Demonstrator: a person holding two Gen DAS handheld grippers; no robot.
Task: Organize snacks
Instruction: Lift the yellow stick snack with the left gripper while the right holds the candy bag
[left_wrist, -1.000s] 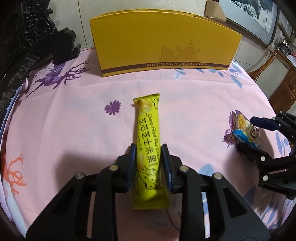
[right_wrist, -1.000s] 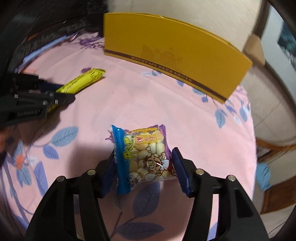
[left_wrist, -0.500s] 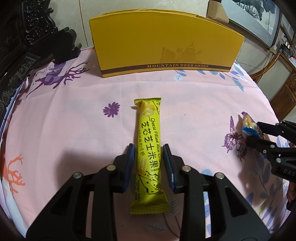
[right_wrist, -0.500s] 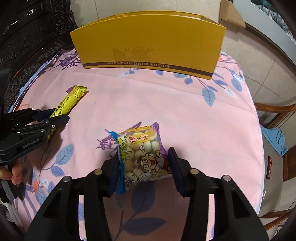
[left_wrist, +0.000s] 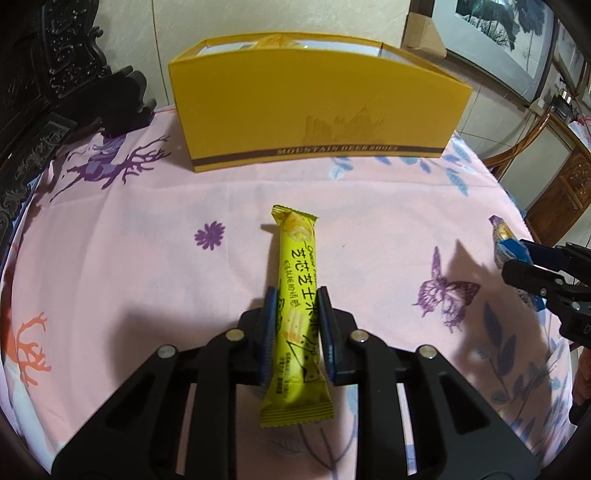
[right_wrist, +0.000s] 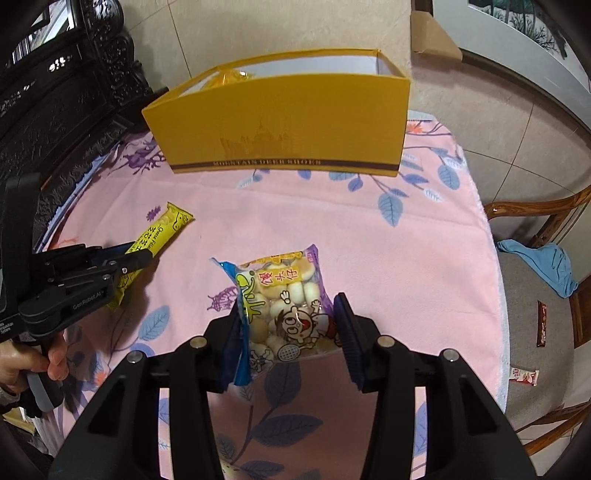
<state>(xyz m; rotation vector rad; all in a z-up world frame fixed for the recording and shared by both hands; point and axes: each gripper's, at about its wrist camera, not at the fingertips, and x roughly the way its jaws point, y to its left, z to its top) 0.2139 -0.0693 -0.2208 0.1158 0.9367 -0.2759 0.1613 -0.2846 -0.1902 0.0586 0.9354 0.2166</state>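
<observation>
My left gripper (left_wrist: 295, 295) is shut on a long yellow snack bar (left_wrist: 299, 273) and holds it above the pink tablecloth; it also shows in the right wrist view (right_wrist: 159, 236). My right gripper (right_wrist: 288, 314) is shut on a clear bag of round biscuits (right_wrist: 284, 306) with a blue seam; the bag's end shows at the right in the left wrist view (left_wrist: 504, 240). A yellow open-top box (left_wrist: 317, 114) stands at the table's far edge, also seen in the right wrist view (right_wrist: 284, 125); something yellow lies inside it.
The round table carries a pink flowered cloth (right_wrist: 369, 236). Dark carved furniture (right_wrist: 66, 96) stands at the left. A wooden chair (right_wrist: 543, 280) with a blue cloth stands at the right. Small wrappers (right_wrist: 522, 376) lie by the table's right edge.
Both grippers have risen with their snacks, and the inside of the box now shows over its front wall. The right gripper has swung to face the box squarely.
</observation>
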